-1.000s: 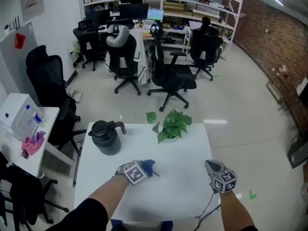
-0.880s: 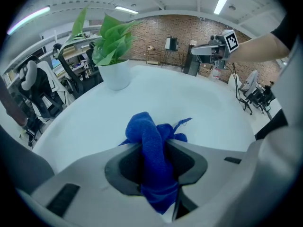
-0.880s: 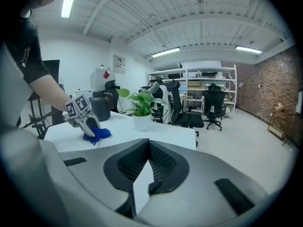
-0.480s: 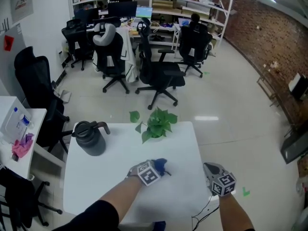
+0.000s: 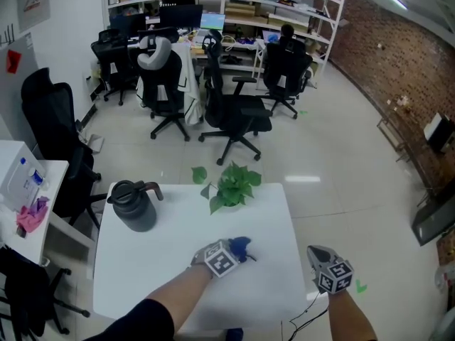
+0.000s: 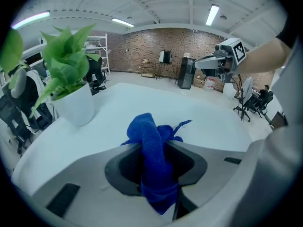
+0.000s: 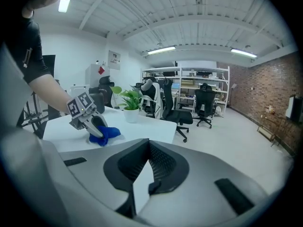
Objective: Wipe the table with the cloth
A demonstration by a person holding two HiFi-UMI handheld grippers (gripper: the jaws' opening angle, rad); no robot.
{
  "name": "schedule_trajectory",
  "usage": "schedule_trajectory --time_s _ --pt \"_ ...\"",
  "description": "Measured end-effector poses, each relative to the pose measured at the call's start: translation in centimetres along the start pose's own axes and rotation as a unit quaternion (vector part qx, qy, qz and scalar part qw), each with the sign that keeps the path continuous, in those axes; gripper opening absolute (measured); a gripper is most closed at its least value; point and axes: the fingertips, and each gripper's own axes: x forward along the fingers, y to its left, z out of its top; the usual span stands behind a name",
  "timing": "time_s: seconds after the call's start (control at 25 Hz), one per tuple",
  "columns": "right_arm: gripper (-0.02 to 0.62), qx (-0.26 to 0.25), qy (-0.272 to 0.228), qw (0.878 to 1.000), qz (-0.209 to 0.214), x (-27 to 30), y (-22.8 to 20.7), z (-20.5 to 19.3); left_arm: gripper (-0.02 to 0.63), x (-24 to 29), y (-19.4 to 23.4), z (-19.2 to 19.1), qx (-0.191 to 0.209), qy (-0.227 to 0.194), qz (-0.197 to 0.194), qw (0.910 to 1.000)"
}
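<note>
Wiping is judged to be under way: the cloth (image 6: pixel 150 136), a soft blue fabric bunched into a thick fold, is clamped between the jaws of the left gripper (image 5: pixel 233 251) and pressed on the smooth white table (image 5: pixel 163 275) near its middle, somewhat toward the right edge, so that fabric and not hard grey plastic meets the surface. The right gripper (image 5: pixel 316 254) is held at the right edge with its jaws closed on nothing, probably to leave the path free. The leafy potted plant (image 5: pixel 231 187) and the dark rounded jug (image 5: pixel 135 206) are seen along the far edge, apart from the cloth.
</note>
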Motion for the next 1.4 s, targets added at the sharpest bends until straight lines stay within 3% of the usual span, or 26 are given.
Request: schedule_trajectory --time_s 0.32,0.6,0.8,1.16,1.4 --pt "0.014 -0.002 -0.023 1.0 0.007 2.9 1.5 2.7 0.123 -9.4 7.6 -9.4 -0.012 0.056 0.062 0.9964" --pt "0.014 0.003 -0.034 0.999 0.024 5.1 3.8 3.1 0.123 -10.5 7.9 -13.5 -0.017 0.091 0.058 0.994" --pt "0.014 0.011 -0.038 0.999 0.016 4.0 2.1 2.3 0.123 -7.2 6.4 -10.0 -0.014 0.075 0.046 0.996" --pt "0.014 0.023 -0.019 0.999 -0.044 -3.5 -4.6 -1.3 0.123 0.6 1.0 -0.7 0.021 0.031 0.023 0.999" --pt "0.014 0.028 -0.007 0.998 -0.064 -6.0 -5.5 -2.5 0.123 1.7 -0.9 1.0 0.011 0.005 0.012 0.9999"
